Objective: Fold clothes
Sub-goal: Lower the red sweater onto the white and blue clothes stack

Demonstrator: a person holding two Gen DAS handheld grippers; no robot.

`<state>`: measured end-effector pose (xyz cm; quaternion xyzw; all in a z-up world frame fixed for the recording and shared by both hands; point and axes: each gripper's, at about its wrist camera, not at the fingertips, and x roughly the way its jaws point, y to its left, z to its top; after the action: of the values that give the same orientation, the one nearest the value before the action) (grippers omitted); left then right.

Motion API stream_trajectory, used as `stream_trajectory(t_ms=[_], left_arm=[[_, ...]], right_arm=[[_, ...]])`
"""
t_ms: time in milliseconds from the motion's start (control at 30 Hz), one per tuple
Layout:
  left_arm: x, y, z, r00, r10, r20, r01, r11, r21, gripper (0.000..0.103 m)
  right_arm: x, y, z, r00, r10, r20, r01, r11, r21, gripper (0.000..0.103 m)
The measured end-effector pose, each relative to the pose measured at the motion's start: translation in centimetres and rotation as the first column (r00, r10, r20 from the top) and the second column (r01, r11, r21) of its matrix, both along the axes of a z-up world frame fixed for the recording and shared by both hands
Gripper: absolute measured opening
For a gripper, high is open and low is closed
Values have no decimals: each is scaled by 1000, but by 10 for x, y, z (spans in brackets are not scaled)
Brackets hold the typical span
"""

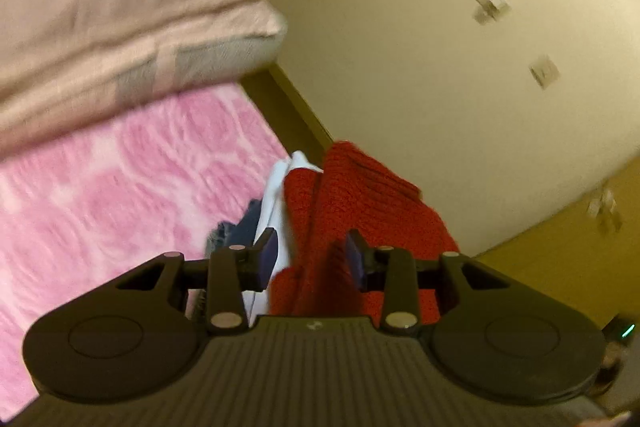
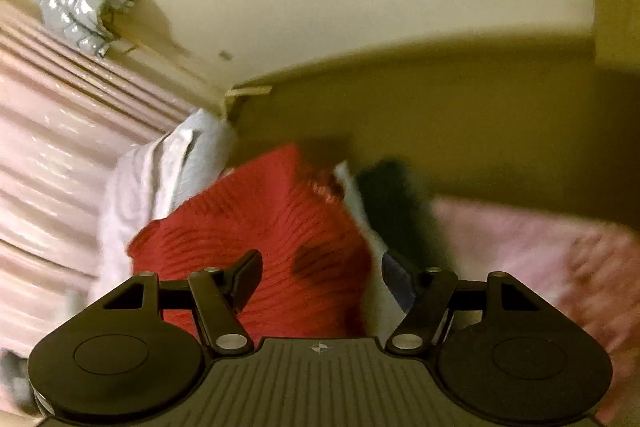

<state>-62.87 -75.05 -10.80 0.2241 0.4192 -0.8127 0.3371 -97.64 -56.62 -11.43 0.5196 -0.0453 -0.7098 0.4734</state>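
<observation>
Two grippers, jaws apart, gripping nothing: left gripper [image 1: 310,255] and right gripper [image 2: 320,277] above red knit sweater [image 2: 256,227], heaped with white garment [image 2: 132,195] on pink bedspread [image 1: 100,207].

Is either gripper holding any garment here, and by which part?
Nothing is held: left gripper and right gripper both stand open above the red knit sweater.
</observation>
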Motion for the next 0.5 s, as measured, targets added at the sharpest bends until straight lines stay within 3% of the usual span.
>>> stream_trajectory(t_ms=[100, 133, 167, 267, 333, 400, 500], left_arm=[[-15, 23, 20, 996, -94, 10, 94, 994, -53, 28], [-25, 29, 24, 990, -140, 13, 141, 988, -68, 26], [-34, 33, 25, 984, -177, 25, 179, 981, -82, 25], [-62, 40, 19, 963, -258, 76, 266, 958, -111, 17], [-78, 43, 9, 949, -298, 107, 309, 945, -107, 13], [-88, 45, -3, 931, -308, 194, 333, 937, -110, 12], [-84, 44, -18, 926, -296, 235, 329, 937, -118, 15]], right_arm=[[31, 4, 21, 987, 111, -118, -115, 993, -23, 69], [42, 1, 24, 977, 155, -148, -160, 987, -22, 63], [54, -3, 23, 967, 194, -163, -199, 980, -16, 49], [88, -18, 18, 932, 304, -197, -309, 951, 5, 36], [104, -27, 9, 918, 334, -215, -337, 941, 25, 32], [117, -34, 0, 902, 354, -247, -350, 935, 60, 32], [127, -38, -3, 882, 387, -267, -378, 922, 88, 32]])
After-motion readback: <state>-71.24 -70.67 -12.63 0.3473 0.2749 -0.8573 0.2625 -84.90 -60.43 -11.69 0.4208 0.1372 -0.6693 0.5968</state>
